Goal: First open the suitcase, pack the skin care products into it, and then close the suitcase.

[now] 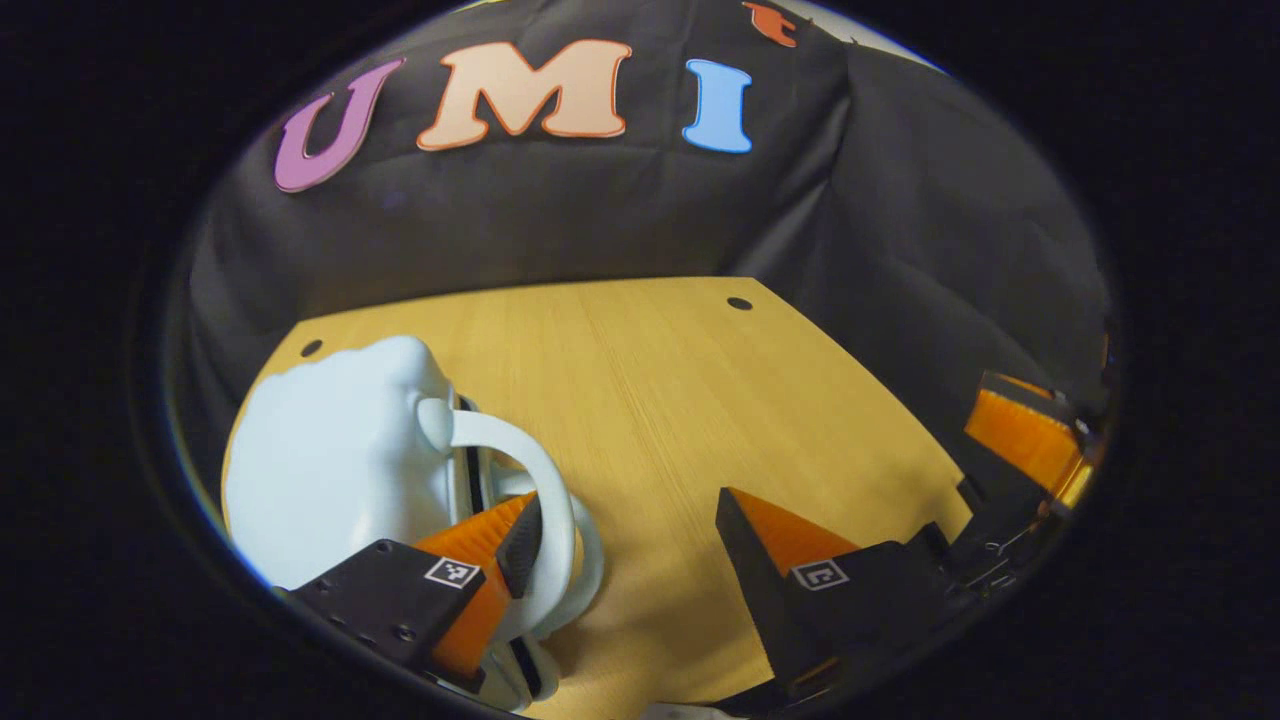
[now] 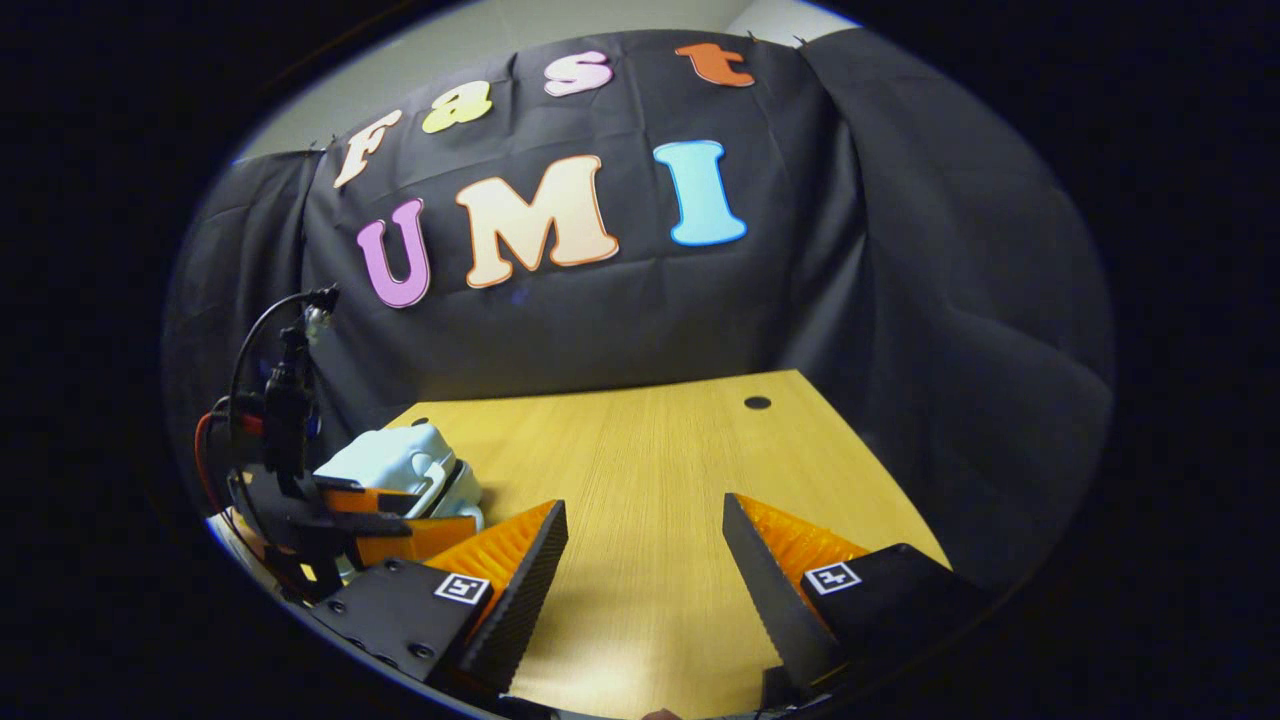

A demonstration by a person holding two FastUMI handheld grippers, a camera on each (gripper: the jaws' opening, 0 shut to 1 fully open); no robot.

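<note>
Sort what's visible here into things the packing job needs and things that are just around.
Belongs to the job:
- pale blue suitcase, its handle beside one finger of the open left gripper
- right gripper, open above bare wood

Just around:
- wooden table
- cable hole in the tabletop

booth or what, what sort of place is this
Most likely a recording booth, not a lived-in room: black cloth wall draped around a bare wooden table, with a small pale suitcase on it and handheld tongs working there.
</note>
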